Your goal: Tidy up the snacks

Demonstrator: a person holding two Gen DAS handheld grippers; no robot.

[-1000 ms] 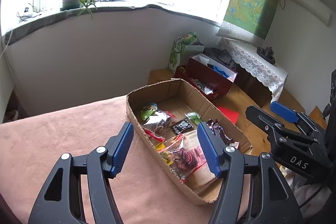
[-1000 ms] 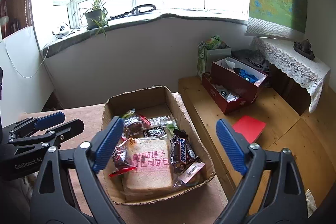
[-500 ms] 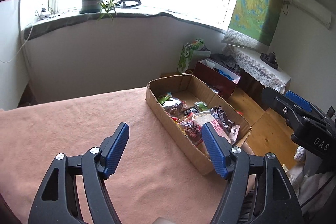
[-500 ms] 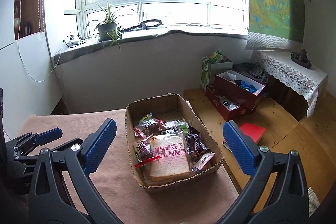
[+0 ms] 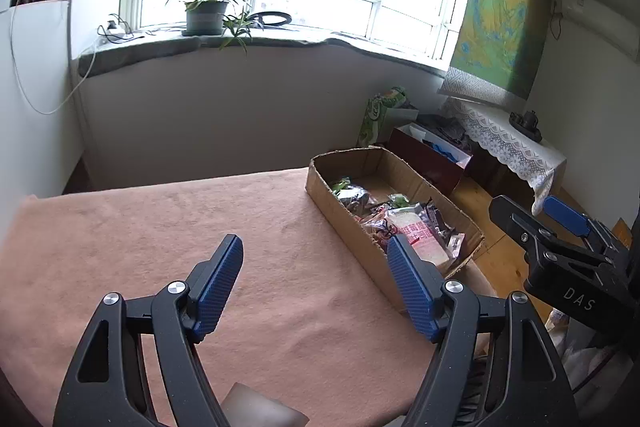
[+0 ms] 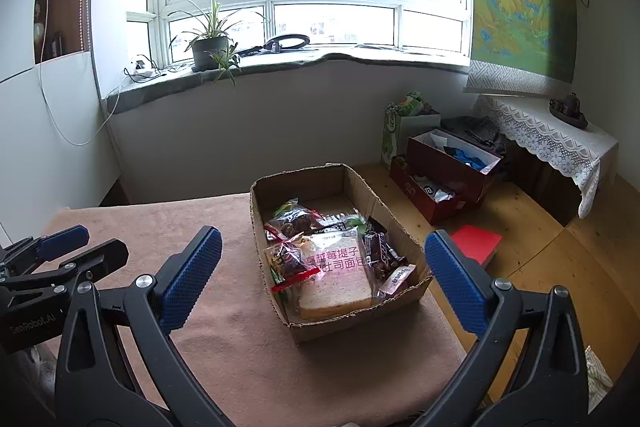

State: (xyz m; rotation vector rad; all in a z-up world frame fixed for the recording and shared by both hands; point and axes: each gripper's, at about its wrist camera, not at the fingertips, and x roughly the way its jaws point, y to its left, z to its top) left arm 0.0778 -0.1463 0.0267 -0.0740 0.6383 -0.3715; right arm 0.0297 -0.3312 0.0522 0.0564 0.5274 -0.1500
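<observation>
snacks (image 6: 328, 255) packed in cardboard box (image 6: 362, 319); left gripper (image 5: 316, 267), right gripper (image 6: 320, 267) jaws released, empty.

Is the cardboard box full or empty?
Partly full: snack packets and a bread pack fill the cardboard box's near half; its far end shows bare floor.

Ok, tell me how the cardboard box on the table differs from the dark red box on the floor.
The cardboard box is plain brown with ragged edges; the dark red box looks glossy and neat. The cardboard box sits on the pink tablecloth; the dark red box sits on the wooden floor. The cardboard box holds packaged bread and snacks; the dark red box's contents are unclear. Both are open-topped.
</observation>
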